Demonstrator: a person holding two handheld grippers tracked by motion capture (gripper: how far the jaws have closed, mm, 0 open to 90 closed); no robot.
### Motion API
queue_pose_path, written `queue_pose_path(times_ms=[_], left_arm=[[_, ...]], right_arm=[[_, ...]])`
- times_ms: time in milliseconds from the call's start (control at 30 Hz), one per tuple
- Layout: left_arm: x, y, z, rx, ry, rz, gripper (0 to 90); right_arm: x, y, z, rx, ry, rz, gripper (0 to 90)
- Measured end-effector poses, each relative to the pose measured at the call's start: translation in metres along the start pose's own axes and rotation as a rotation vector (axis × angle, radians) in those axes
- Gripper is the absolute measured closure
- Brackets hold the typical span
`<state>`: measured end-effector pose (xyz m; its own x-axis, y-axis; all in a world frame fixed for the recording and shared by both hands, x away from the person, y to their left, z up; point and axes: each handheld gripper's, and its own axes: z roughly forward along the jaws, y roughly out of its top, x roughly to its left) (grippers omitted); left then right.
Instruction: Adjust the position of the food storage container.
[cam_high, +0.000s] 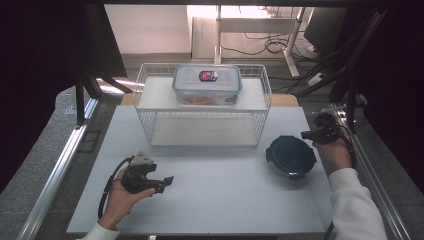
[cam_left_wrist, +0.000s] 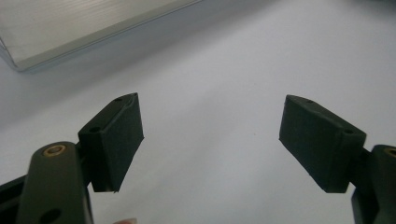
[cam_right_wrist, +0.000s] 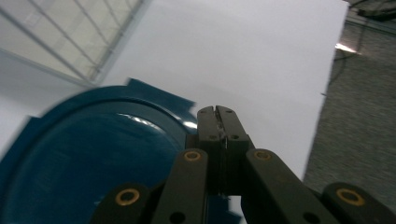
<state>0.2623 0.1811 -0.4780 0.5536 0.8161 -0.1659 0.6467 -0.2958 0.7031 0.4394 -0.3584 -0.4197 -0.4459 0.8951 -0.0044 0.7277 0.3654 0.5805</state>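
Observation:
A round dark blue lid (cam_high: 291, 156) lies flat on the white table top (cam_high: 225, 200) at the right. My right gripper (cam_high: 306, 134) hovers just beyond the lid's far right rim, jaws pressed together with nothing between them. In the right gripper view the shut gripper (cam_right_wrist: 217, 112) hangs over the edge of the blue lid (cam_right_wrist: 93, 158). My left gripper (cam_high: 167, 182) rests low at the front left, pointing right, open and empty. The left gripper view has its gripper (cam_left_wrist: 210, 126) spread wide above bare white surface.
A white wire rack (cam_high: 142, 95) stands at the back centre, with a clear box with a blue-rimmed lid (cam_high: 207, 85) on its upper shelf. Its corner shows as wire rack (cam_right_wrist: 70, 42). Metal rails run along both table sides.

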Motion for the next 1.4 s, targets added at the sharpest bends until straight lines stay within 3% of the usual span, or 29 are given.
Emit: queue_pose_path(times_ms=[200,367,667,1067,1300,1400], left_arm=[[0.001,0.0,0.0,0.005,0.009,0.0,20.9],[0.0,0.0,0.0,0.01,0.016,-0.019,21.2],[0.0,0.0,0.002,0.016,0.015,-0.026,21.7],[-0.001,0.001,0.002,0.016,0.01,-0.037,22.0],[0.0,0.001,0.002,0.017,0.014,-0.039,22.0],[0.0,0.001,0.002,0.017,0.013,-0.038,22.0]], right_arm=[[-0.009,-0.003,0.014,0.075,-0.06,-0.041,89.2],[-0.006,-0.006,0.023,0.132,-0.081,-0.085,89.4],[0.001,-0.012,0.019,0.129,-0.075,-0.084,89.7],[0.029,-0.024,0.013,0.117,-0.017,-0.128,89.7],[0.057,-0.026,0.013,0.119,0.04,-0.169,89.7],[0.069,-0.026,0.013,0.131,0.041,-0.182,89.7]])
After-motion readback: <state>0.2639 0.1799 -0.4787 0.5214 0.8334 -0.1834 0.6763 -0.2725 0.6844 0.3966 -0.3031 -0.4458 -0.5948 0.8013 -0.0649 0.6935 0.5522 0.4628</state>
